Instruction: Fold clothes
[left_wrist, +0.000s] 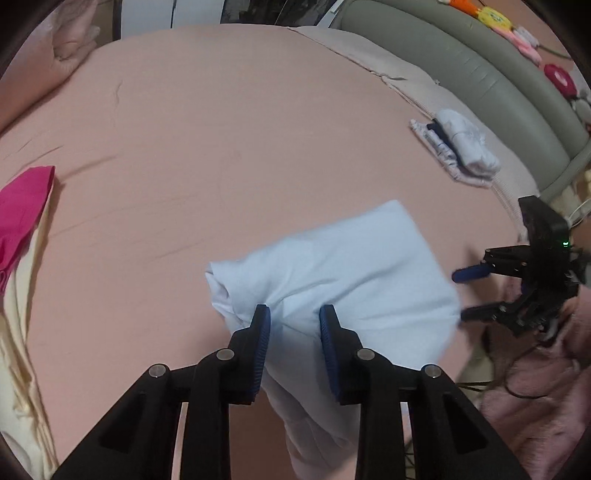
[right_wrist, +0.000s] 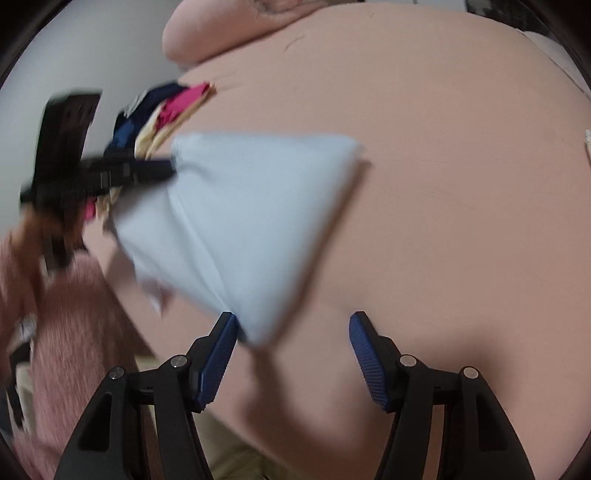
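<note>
A pale blue folded garment (left_wrist: 354, 273) lies on the pink bed sheet (left_wrist: 221, 129). My left gripper (left_wrist: 294, 314) has its fingers apart, with a bunched edge of the garment between the blue pads; whether they pinch it is unclear. My right gripper (right_wrist: 293, 321) is open, its left fingertip beside the garment's near corner (right_wrist: 255, 325), holding nothing. It shows in the left wrist view (left_wrist: 460, 295) at the garment's right edge. The left gripper shows blurred in the right wrist view (right_wrist: 170, 168) at the garment's left edge.
A stack of folded white clothes (left_wrist: 458, 147) lies at the bed's far right by a grey headboard (left_wrist: 480, 74). A magenta and cream pile (left_wrist: 22, 221) lies at the left; it shows in the right wrist view (right_wrist: 166, 110). A fluffy pink sleeve (right_wrist: 55, 332) is near.
</note>
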